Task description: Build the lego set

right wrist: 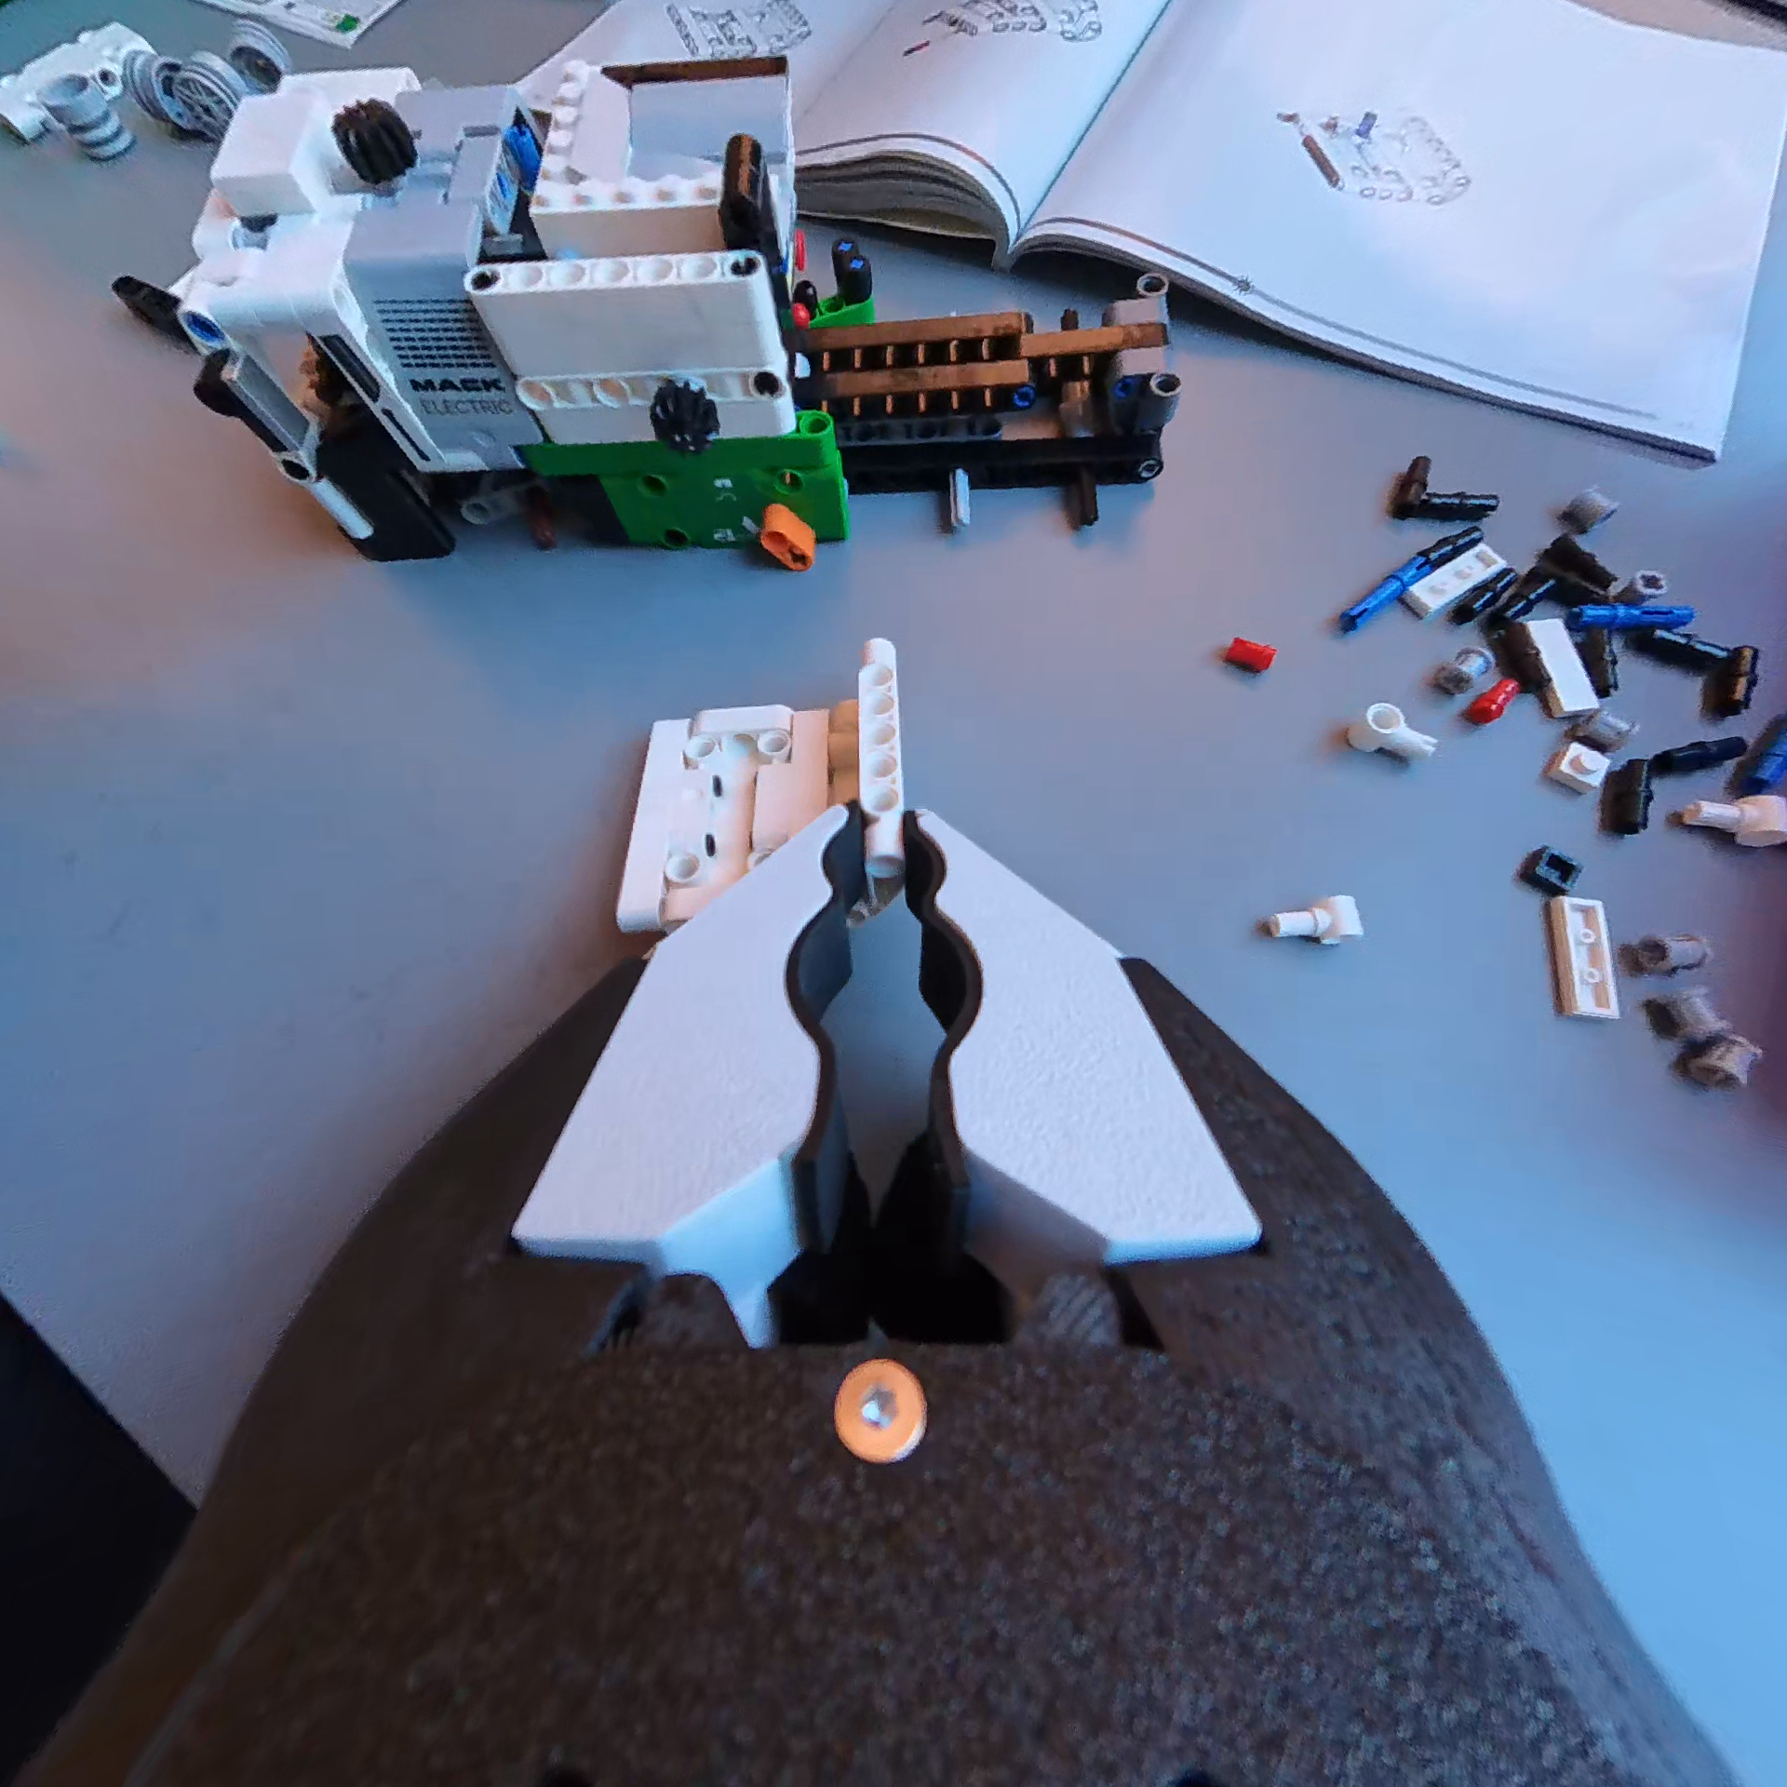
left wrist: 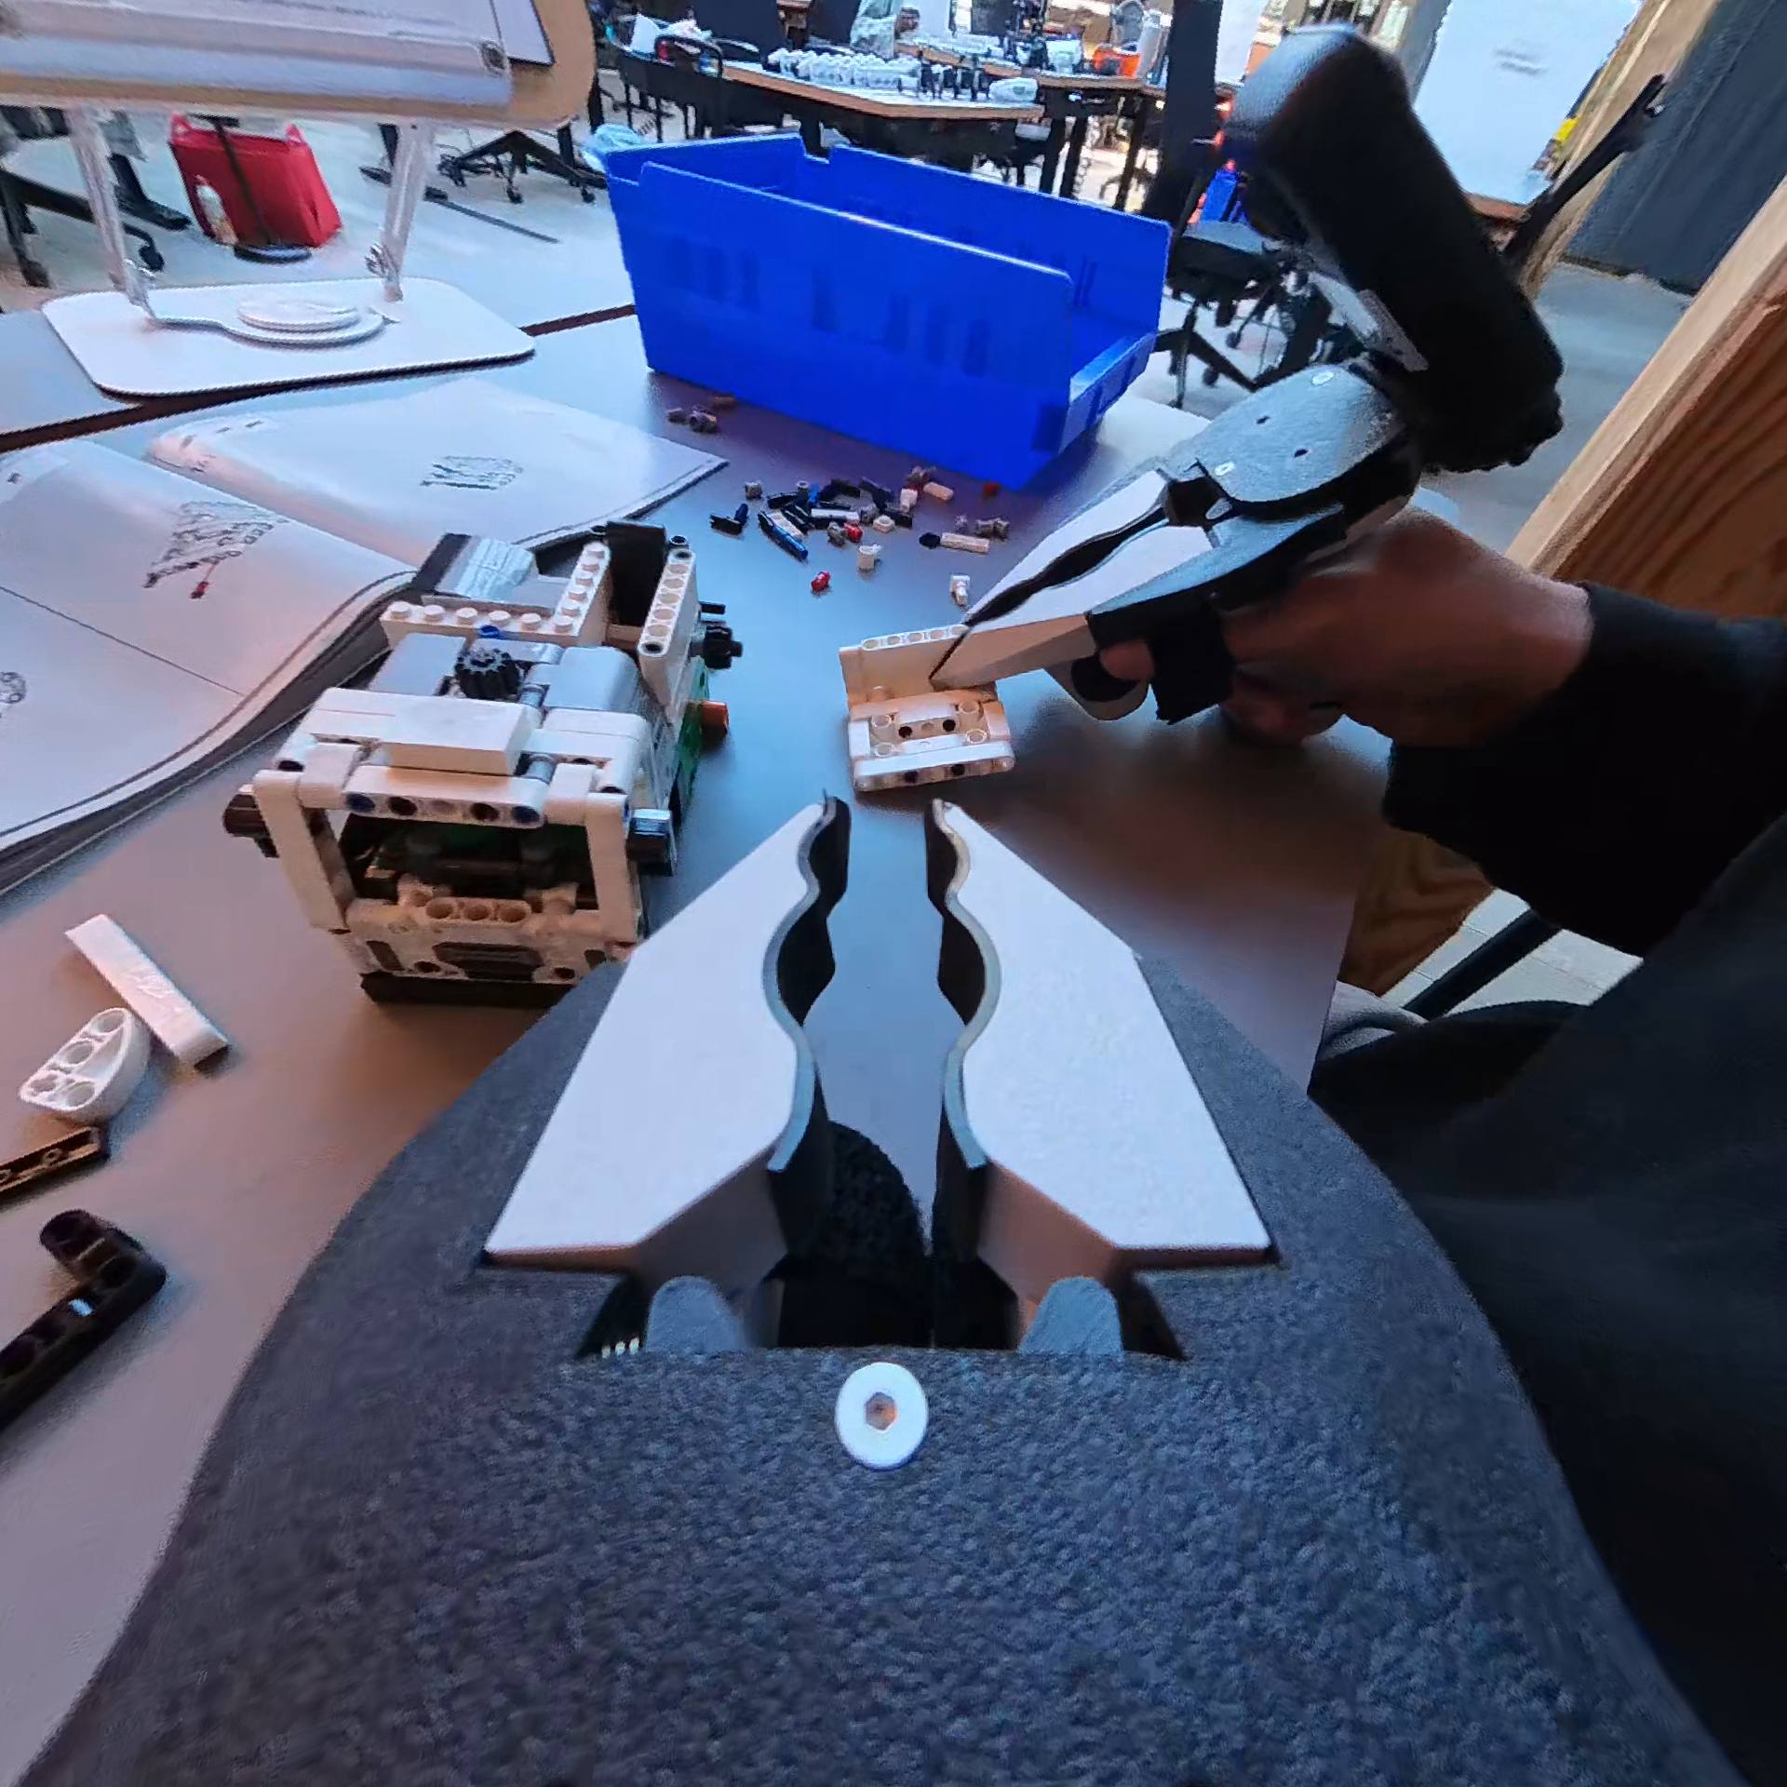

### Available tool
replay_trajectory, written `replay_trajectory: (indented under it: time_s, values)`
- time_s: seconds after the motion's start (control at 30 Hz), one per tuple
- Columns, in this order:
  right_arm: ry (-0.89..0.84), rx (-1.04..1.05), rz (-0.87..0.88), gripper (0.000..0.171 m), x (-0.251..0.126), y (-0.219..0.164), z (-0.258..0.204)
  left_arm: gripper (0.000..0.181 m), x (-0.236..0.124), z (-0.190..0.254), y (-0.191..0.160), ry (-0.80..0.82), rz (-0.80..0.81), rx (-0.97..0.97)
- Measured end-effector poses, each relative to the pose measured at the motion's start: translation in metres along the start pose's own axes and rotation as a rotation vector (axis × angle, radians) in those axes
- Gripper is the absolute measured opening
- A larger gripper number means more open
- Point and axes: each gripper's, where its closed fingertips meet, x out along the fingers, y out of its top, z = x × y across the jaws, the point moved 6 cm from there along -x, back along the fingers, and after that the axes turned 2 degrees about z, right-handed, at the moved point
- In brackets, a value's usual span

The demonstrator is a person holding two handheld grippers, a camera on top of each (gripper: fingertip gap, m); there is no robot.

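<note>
A half-built white, grey and green lego truck [left wrist: 483, 774] stands on the grey table; in the right wrist view [right wrist: 541, 329] its black chassis sticks out to the right. A small white sub-assembly [left wrist: 923, 720] lies to its right. My right gripper [right wrist: 882, 822] is shut on the upright white beam [right wrist: 880, 735] of that sub-assembly [right wrist: 716, 812]; it also shows in the left wrist view [left wrist: 952, 643], held by a hand. My left gripper [left wrist: 882, 807] is slightly open and empty, just in front of the sub-assembly.
Loose small pieces [left wrist: 851, 522] [right wrist: 1567, 696] lie scattered beyond. A blue bin [left wrist: 890, 300] stands behind them. An open instruction booklet [left wrist: 193, 580] [right wrist: 1354, 193] lies at the back left. White and black parts [left wrist: 106, 1044] lie at the left, wheels [right wrist: 193, 87] beyond the truck.
</note>
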Motion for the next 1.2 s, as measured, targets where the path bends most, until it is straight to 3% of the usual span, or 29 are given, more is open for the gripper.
replay_trajectory:
  time_s: [0.03, 0.27, 0.63, 0.97, 1.2]
  values:
    - [0.007, -0.006, -0.005, 0.006, 0.001, 0.000, 0.000, 0.015, 0.001, 0.000, -0.001, -0.012, -0.007, -0.002]
    - [0.052, 0.016, -0.018, 0.015, 0.002, -0.002, 0.000, 0.016, 0.005, -0.002, -0.007, -0.101, -0.077, -0.099]
    - [0.083, 0.134, 0.270, 0.026, -0.045, 0.020, 0.025, 0.017, 0.007, -0.013, 0.002, -0.028, 0.005, -0.056]
    - [0.092, 0.124, 0.345, 0.025, -0.041, 0.024, 0.037, 0.020, 0.014, -0.024, 0.002, 0.128, -0.004, -0.006]
    - [0.168, 0.152, 0.353, 0.022, -0.032, 0.028, 0.039, 0.016, 0.014, -0.019, 0.002, 0.100, -0.002, 0.015]
